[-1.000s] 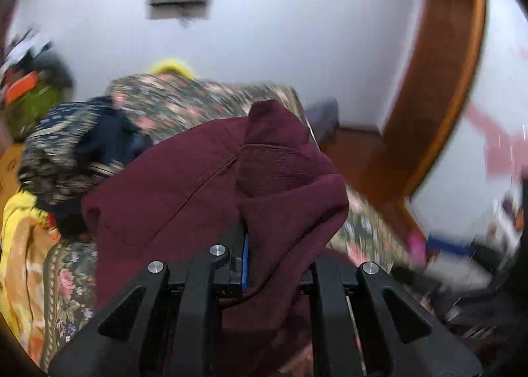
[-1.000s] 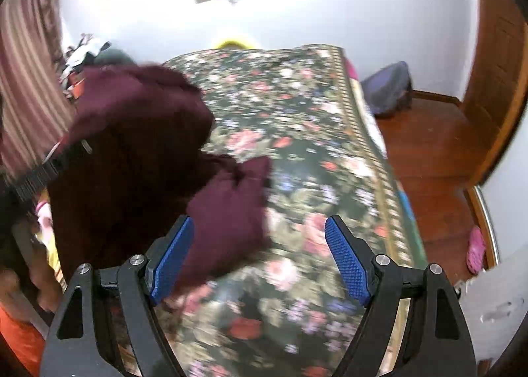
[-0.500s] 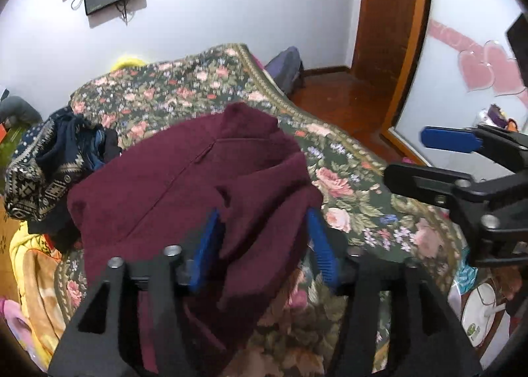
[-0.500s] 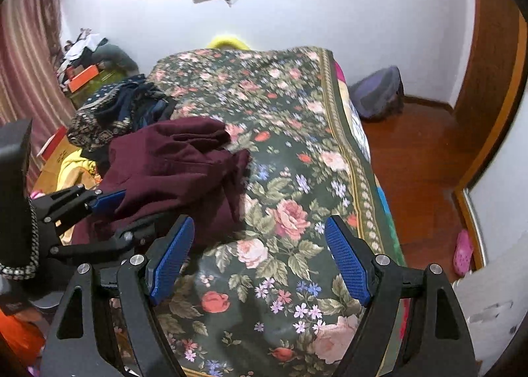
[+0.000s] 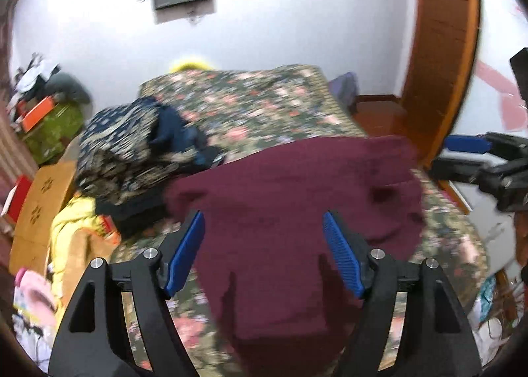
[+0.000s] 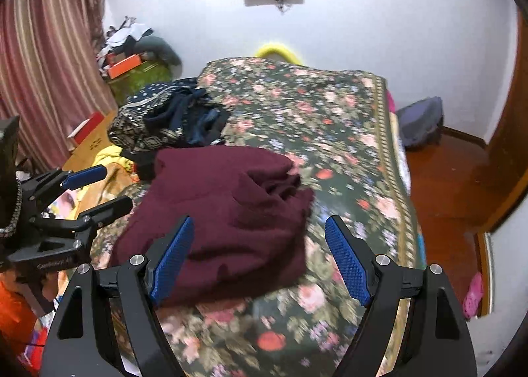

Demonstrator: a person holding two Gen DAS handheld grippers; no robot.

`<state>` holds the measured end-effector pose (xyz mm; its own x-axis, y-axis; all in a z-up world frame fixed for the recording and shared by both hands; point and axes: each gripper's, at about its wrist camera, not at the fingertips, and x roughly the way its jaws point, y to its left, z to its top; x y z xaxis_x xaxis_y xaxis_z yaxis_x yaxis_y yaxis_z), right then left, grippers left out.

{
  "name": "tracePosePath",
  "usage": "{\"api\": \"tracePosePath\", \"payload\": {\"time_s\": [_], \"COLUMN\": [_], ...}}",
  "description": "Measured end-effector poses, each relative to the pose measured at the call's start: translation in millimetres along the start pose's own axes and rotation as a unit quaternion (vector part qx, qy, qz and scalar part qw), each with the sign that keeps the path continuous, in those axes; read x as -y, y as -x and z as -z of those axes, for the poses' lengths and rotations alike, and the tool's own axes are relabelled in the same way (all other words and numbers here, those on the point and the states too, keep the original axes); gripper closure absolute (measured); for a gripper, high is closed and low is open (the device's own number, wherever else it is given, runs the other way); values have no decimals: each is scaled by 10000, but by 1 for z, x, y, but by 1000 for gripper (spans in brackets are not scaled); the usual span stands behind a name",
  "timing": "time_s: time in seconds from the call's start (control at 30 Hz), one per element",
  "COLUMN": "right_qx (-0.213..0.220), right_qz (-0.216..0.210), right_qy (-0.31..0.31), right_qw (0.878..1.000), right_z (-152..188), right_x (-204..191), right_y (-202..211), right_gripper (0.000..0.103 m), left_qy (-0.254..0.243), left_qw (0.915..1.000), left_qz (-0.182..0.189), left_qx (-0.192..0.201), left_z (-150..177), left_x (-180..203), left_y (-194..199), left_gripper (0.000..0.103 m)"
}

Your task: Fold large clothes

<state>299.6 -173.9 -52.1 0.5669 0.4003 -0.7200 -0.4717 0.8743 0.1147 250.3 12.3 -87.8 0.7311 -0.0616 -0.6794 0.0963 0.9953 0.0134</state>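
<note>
A crumpled maroon garment [image 5: 290, 205] lies on the floral bedspread [image 5: 250, 113] near the bed's front. It also shows in the right wrist view [image 6: 224, 212], left of centre. My left gripper [image 5: 264, 251] is open and empty just above the garment's near part. My right gripper [image 6: 257, 261] is open and empty, over the garment's near right edge. The left gripper also shows in the right wrist view [image 6: 89, 192] at the left. The right gripper also shows in the left wrist view [image 5: 462, 159] at the right, open.
A pile of dark patterned clothes [image 6: 165, 119] sits on the bed's left side behind the garment. Yellow and orange cloth [image 5: 76, 238] hangs off the left edge. Wooden floor [image 6: 445, 185] and a grey bag [image 6: 419, 123] lie right of the bed. A curtain [image 6: 43, 57] hangs at left.
My left gripper has let go of the maroon garment and opened wide. The garment has dropped onto the bed. My right gripper has stayed open and moved closer to the garment.
</note>
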Motion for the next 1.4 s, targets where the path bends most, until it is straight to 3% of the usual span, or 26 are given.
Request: {"api": "tracePosePath", "payload": {"time_s": [0.17, 0.33, 0.57, 0.73, 0.9, 1.0, 1.1, 1.17, 1.33, 1.4], "right_qx": [-409, -879, -1380, -1333, -1095, -1235, -1579, -1852, -2377, -2508], "right_qz": [-236, -199, -57, 8, -342, -402, -418, -747, -1419, -1637], "right_qy": [-161, -483, -415, -215, -244, -336, -495, -786, -1334, -1429], "right_qw": [9988, 9948, 9895, 9908, 9931, 9910, 9853, 9767, 9516, 9433], "right_z": [-14, -3, 32, 18, -8, -15, -14, -9, 2, 5], "right_x": [0, 17, 43, 34, 29, 34, 49, 64, 82, 82], "right_y": [-36, -57, -71, -63, -63, -81, -105, -120, -150, -158], "right_gripper": [24, 24, 22, 22, 20, 20, 20, 19, 6, 5], "left_qy": [400, 672, 1198, 1307, 1762, 2112, 2610, 2878, 3462, 3552], "left_qw": [9981, 9922, 9855, 9836, 9755, 9628, 9384, 9225, 8860, 8800], "left_qz": [-49, 95, 492, 510, 590, 858, 1346, 1603, 2141, 2223], "left_qx": [-462, -1043, -1099, -1129, -1176, -1450, -1819, -2011, -2222, -2235], "left_z": [21, 44, 64, 58, 52, 54, 62, 68, 79, 79], "left_x": [-38, -47, -54, -63, -86, -99, -108, -111, -115, -114], "left_y": [-27, -62, -72, -73, -78, -93, -114, -126, -151, -158], "left_gripper": [30, 30, 29, 29, 29, 29, 29, 29, 24, 21]}}
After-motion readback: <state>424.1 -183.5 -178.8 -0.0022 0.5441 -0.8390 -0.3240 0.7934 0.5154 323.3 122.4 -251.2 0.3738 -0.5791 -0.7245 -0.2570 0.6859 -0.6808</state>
